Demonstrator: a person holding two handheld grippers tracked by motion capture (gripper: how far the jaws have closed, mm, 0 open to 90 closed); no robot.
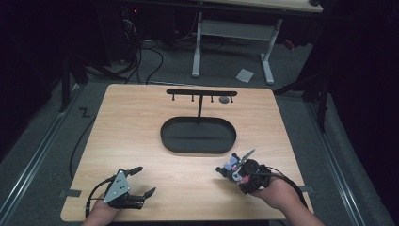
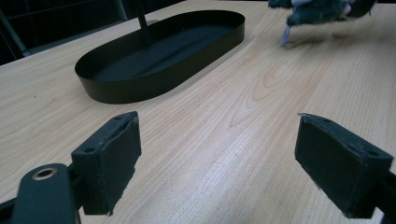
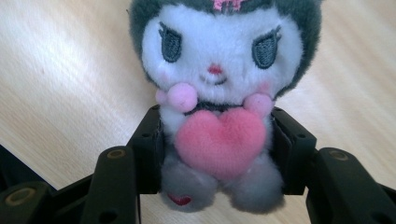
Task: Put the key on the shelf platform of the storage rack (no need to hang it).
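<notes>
Right gripper view is showing the plush toy (image 3: 219, 116) sitting between the two black jaws of the right gripper (image 3: 219, 149), with one pad (image 3: 149, 147) pressing into each flank at the level of the belly. The jaws are pinching the toy's body; the head is standing clear above them and the feet are hanging just below the pads.

The toy is presenting a white face inside a dark grey hood, two embroidered grey eyes, a small pink nose, and a pink mark on the forehead. Two pale pink pom-poms are sitting under the chin, and a large pink heart is covering the chest. The lower body is grey, with a small red mark on one foot.

High view is showing the right gripper (image 1: 234, 168) with the toy (image 1: 231, 165) near the black oval tray (image 1: 198, 135), on the person's side of it and toward its right end, over the wooden table (image 1: 141, 117). The left gripper (image 1: 141, 181) is resting well apart from the tray, toward the table's near left corner, with its jaws spread wide and nothing between them. A black stand (image 1: 201, 94) is rising from the tray's far side.
</notes>
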